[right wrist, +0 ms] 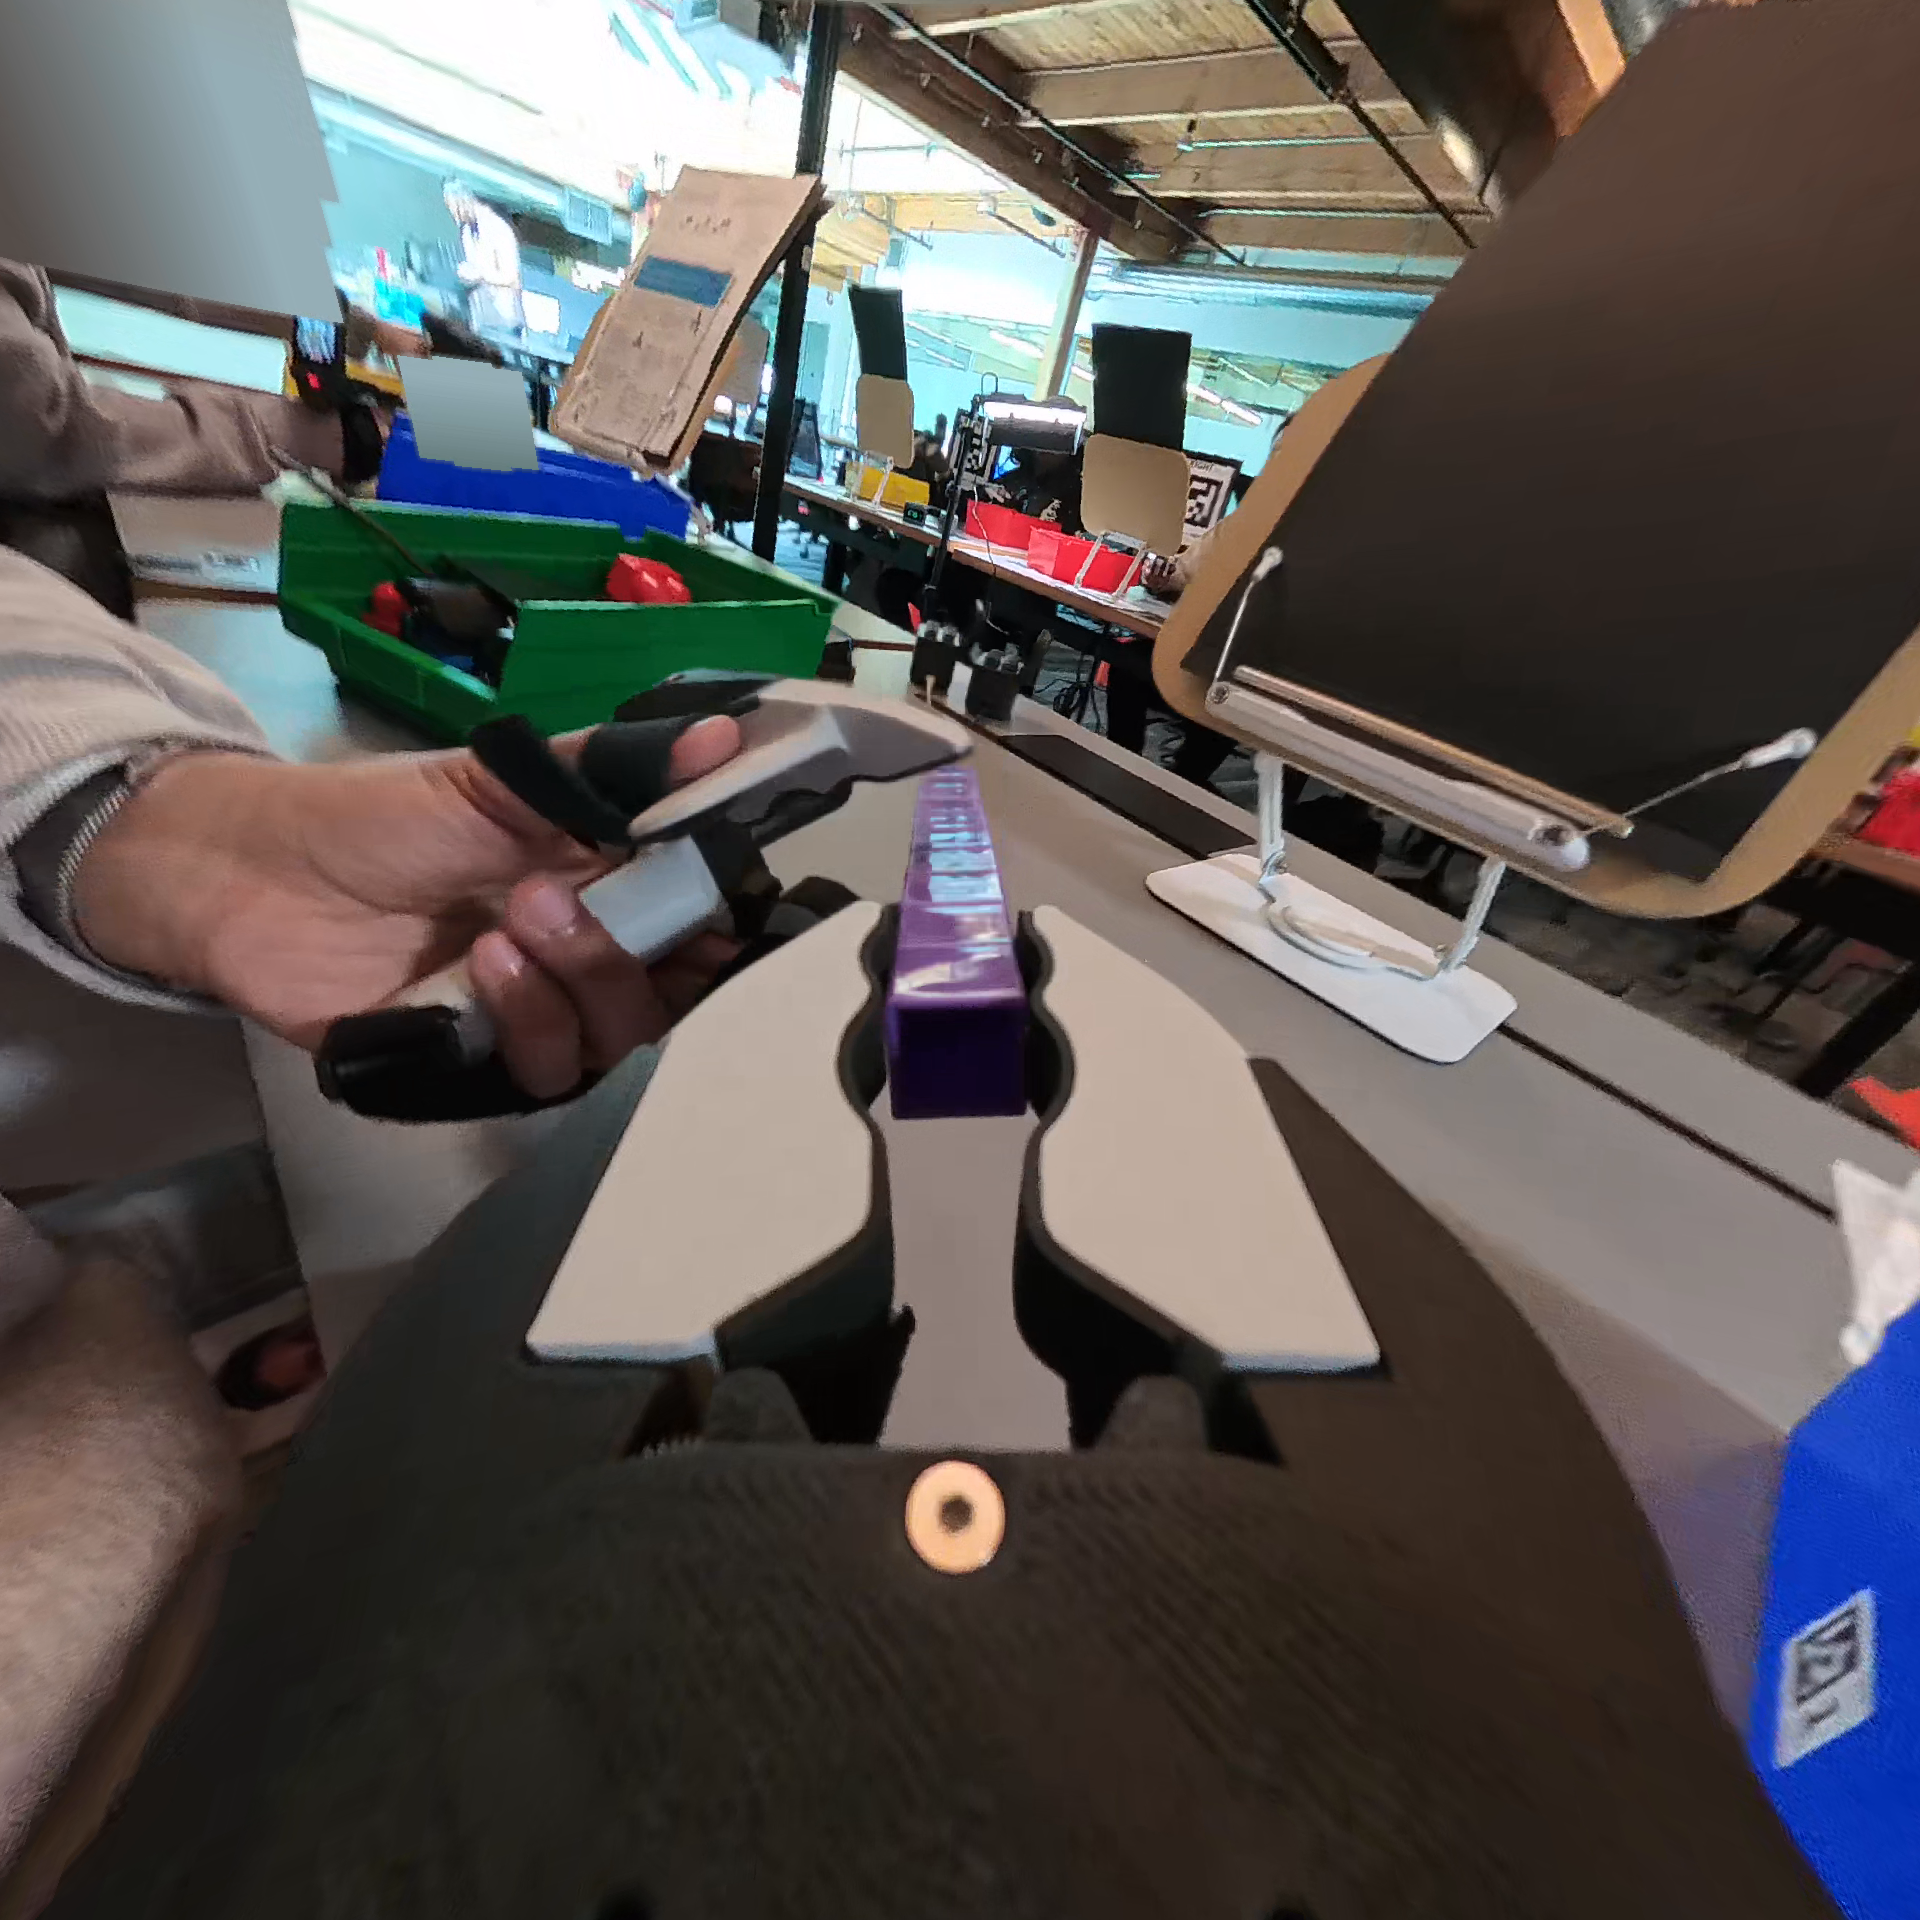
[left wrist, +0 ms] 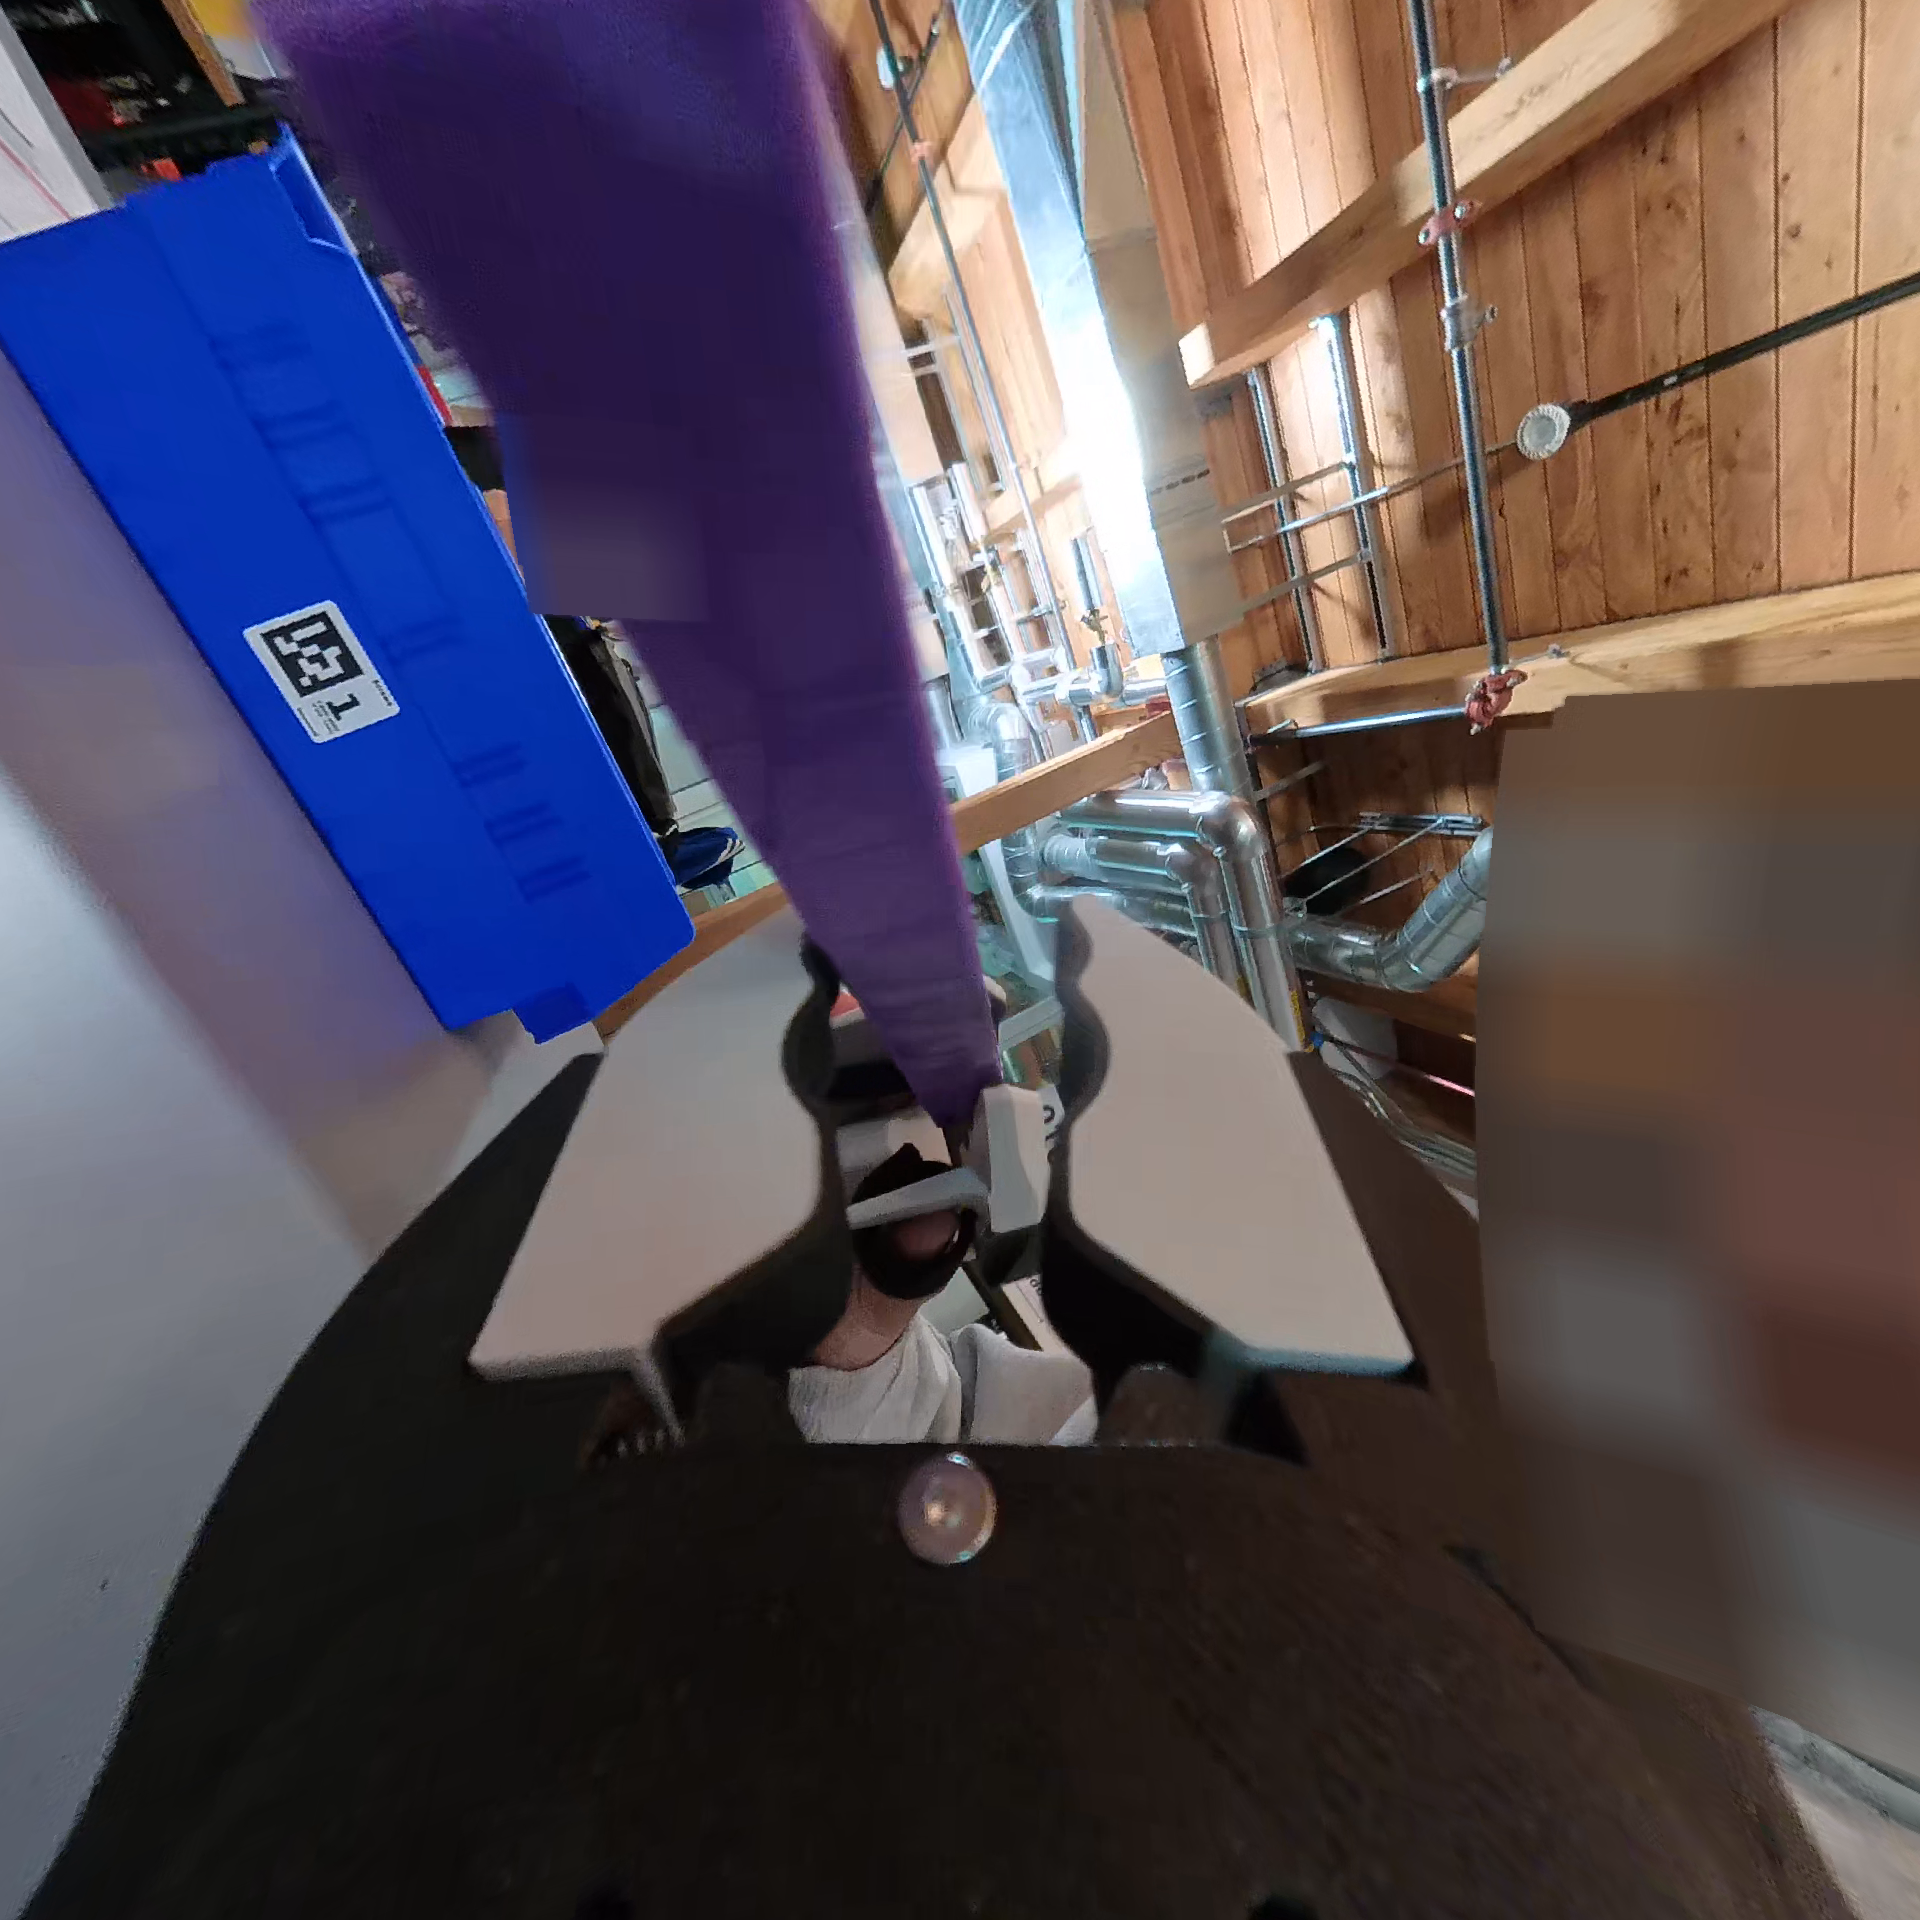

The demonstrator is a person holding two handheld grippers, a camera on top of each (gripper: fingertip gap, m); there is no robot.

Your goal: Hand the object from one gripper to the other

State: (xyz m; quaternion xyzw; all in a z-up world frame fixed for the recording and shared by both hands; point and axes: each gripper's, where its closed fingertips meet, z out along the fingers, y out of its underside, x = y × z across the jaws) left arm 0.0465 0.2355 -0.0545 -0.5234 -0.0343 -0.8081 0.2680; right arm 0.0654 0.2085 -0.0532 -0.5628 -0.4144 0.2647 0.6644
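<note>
Now purple box (right wrist: pixel 956 997) clamped in right gripper (right wrist: pixel 954 977), left gripper (left wrist: pixel 940 1023) open (alongside box).

A purple box (right wrist: pixel 956 966) with pale lettering, white-faced black gripper fingers (right wrist: pixel 727 1132), a green bin (right wrist: pixel 623 634), a blue bin (left wrist: pixel 343 582) with a black-and-white sticker (left wrist: pixel 322 670), and a grey tabletop (right wrist: pixel 1455 1164) are seen.

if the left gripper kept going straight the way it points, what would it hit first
Most likely the purple box: it already lies between the open left gripper fingers, its far end held by the right gripper. Depth is unclear.
</note>
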